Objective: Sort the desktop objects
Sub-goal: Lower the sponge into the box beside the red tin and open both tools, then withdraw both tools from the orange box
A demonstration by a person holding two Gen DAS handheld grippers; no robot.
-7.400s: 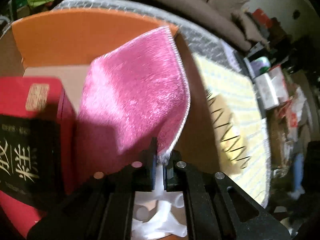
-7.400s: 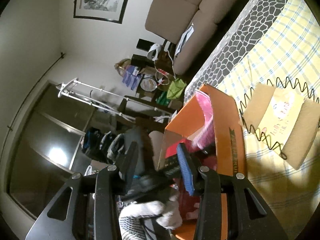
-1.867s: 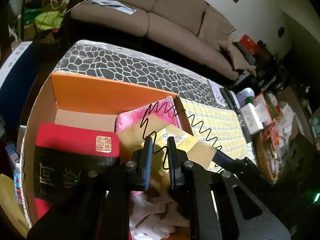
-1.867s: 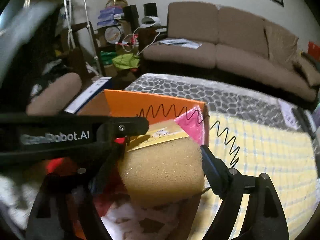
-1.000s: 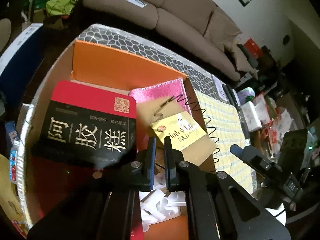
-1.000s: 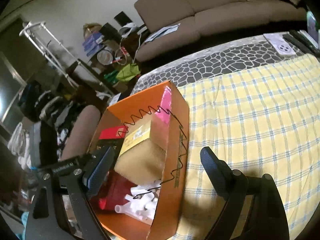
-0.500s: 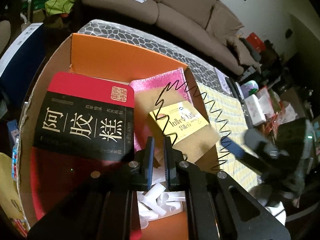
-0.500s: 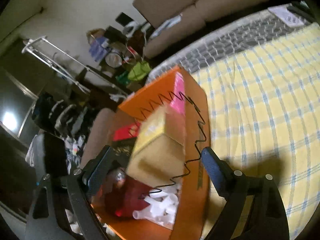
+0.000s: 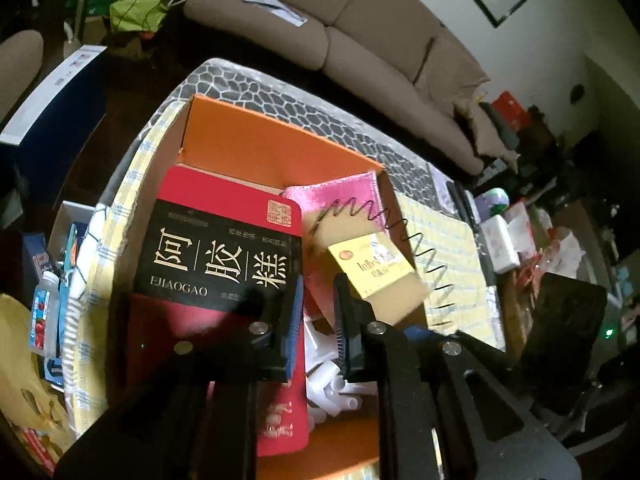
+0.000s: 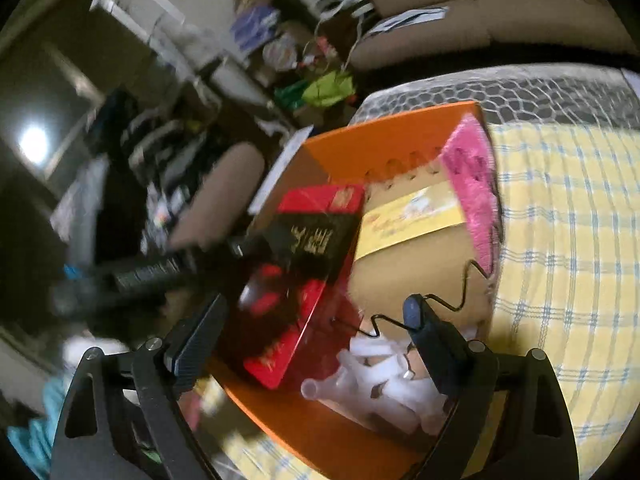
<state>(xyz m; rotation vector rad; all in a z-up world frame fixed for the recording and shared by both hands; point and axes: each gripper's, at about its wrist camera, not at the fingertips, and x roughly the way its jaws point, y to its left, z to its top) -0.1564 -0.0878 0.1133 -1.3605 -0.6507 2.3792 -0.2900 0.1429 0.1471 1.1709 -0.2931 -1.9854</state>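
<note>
An orange box (image 9: 256,148) (image 10: 384,140) on the table holds a red and black gift box (image 9: 224,256) (image 10: 312,240), a pink cloth (image 9: 340,196) (image 10: 472,168), a tan sponge block with a yellow label (image 9: 372,268) (image 10: 416,236) wrapped in a black wire coil (image 9: 424,248), and white plastic pieces (image 9: 332,376) (image 10: 380,376). My left gripper (image 9: 318,320) hovers over the box, jaws a little apart, empty. My right gripper (image 10: 316,316) is wide open over the box's near end, its right finger touching the wire (image 10: 460,296).
A yellow checked cloth (image 10: 560,240) covers the table to the right of the box. A brown sofa (image 9: 360,40) stands behind. Clutter lies at the table's right end (image 9: 504,240) and on the floor at left (image 9: 44,312).
My left gripper has opened slightly and lifted back from the box. My right gripper has swung in closer over the box, its view blurred. The sponge block lies inside the box.
</note>
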